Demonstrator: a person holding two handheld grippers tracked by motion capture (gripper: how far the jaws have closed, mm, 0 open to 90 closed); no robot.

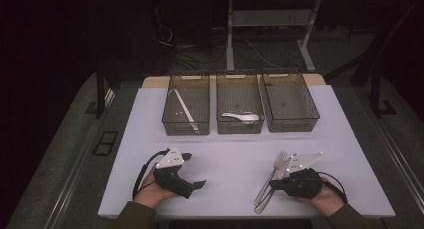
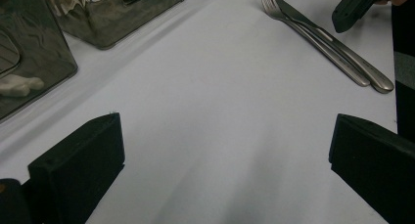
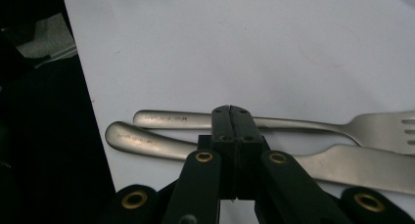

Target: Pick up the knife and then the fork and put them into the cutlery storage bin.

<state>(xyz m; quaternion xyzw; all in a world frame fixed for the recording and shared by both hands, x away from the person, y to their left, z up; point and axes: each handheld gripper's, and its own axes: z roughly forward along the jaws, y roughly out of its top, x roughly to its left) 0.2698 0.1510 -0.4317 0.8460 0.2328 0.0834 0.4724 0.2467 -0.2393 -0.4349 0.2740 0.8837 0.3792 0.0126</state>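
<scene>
The right gripper (image 3: 230, 111) hovers with jaws pressed together, empty, over the steel fork (image 3: 313, 125) and steel table knife (image 3: 342, 165) — lying side by side, well short of the three smoky plastic bins (image 1: 240, 109). The left gripper (image 2: 225, 155), jaws wide apart, waits left of the fork.

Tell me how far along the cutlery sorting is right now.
Partly done: a white spoon lies in the middle bin and a pale strip in the left bin. The right gripper, jaws shut, sits over the fork and knife, both on the table. The right bin looks empty.
</scene>
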